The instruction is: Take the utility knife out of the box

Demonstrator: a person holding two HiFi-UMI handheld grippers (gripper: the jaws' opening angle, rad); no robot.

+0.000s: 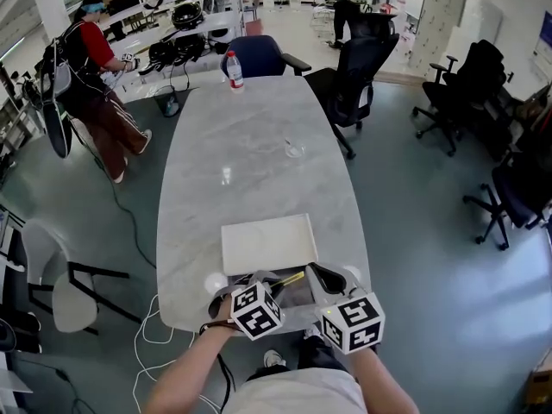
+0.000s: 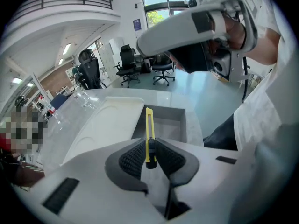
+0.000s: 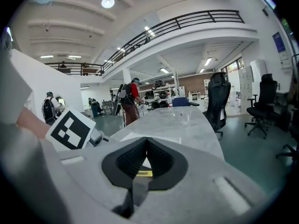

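At the near end of the desk [image 1: 250, 145], just above the open box [image 2: 180, 112], the left gripper [image 2: 150, 149] has its jaws clamped on the yellow knife [image 2: 149, 125]. The right gripper [image 3: 146, 143] beside it keeps its jaws together, with nothing between them.

I counted one utility knife [image 2: 149, 139] clamped in my left gripper [image 2: 150, 157], one box [image 2: 170, 125] beneath it, and one lid [image 2: 112, 120], one bottle [image 1: 234, 70] and one glass [image 1: 294, 149] beyond it.

Bright, even indoor light — ceiling lamps [image 3: 108, 3] glint off the glossy bench [image 1: 250, 128]. Gripper views bulge fisheye, corners black; the left tongs [image 2: 150, 143] look soft up close.
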